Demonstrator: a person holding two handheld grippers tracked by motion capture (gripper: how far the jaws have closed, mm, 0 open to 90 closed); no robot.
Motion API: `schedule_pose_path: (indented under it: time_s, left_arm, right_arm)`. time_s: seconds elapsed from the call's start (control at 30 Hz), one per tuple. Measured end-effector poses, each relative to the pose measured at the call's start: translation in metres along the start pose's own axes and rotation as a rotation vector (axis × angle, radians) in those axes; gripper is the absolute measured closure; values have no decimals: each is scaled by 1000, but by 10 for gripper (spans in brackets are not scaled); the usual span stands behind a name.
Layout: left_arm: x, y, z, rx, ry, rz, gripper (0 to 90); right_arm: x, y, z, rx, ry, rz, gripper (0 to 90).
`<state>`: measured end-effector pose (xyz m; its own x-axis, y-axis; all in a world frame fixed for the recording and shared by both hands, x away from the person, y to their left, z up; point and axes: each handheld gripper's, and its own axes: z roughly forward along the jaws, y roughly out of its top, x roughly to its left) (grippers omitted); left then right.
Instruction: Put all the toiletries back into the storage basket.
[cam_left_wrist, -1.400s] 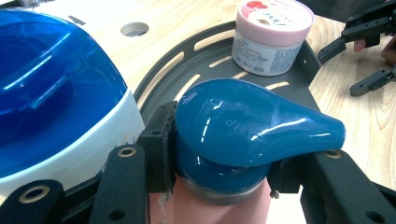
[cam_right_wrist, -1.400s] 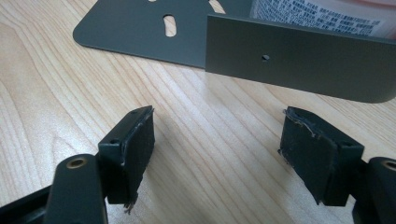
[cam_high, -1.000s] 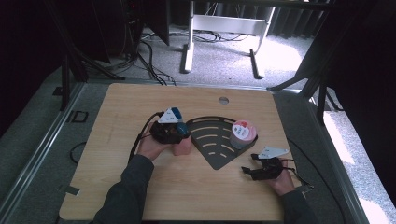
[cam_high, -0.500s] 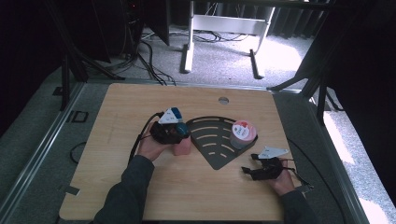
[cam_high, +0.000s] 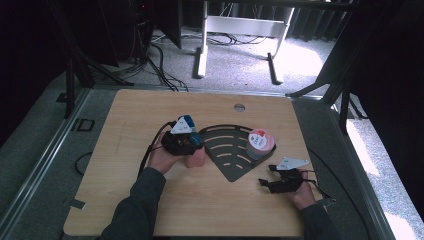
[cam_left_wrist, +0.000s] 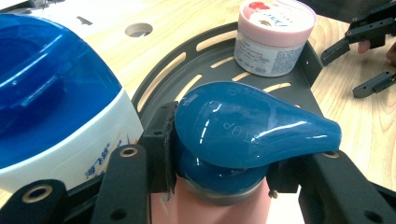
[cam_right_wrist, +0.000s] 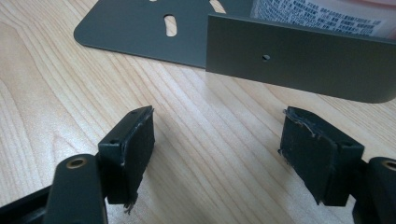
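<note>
Near right, the right gripper (cam_high: 276, 176) rests with jaws wide and empty beside the dark fan-shaped tray (cam_high: 226, 167). Farther left, the left gripper (cam_left_wrist: 219, 172) clamps the pink pump bottle (cam_high: 195, 158) at the tray's left edge; a pink-lidded jar (cam_high: 260, 143) sits far right on it.

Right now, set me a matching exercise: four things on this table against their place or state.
Things:
1. pump bottle
2. jar
3. right gripper
4. tray

States:
A. open over bare wood
B. dark, slotted, fan-shaped
C. clamped at the neck by the left gripper
D. standing on the tray's right end

Pairs: 1-C, 2-D, 3-A, 4-B
</note>
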<state>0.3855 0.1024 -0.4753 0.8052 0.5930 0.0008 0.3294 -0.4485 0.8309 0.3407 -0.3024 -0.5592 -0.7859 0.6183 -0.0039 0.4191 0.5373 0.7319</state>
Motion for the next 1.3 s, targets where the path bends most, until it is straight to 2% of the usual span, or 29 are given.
schedule_pose_path:
  time_s: [0.3, 0.83, 1.3]
  left_arm:
    - [-6, 3, -1, 21, 16, 8, 527]
    - [-12, 12, -6, -5, 16, -16, 528]
    - [-20, 26, -9, 2, 21, 1, 528]
  right_arm:
    - [0, 0, 0, 0, 0, -1, 259]
    - [0, 0, 0, -1, 1, -3, 259]
    - [0, 0, 0, -2, 1, -5, 259]
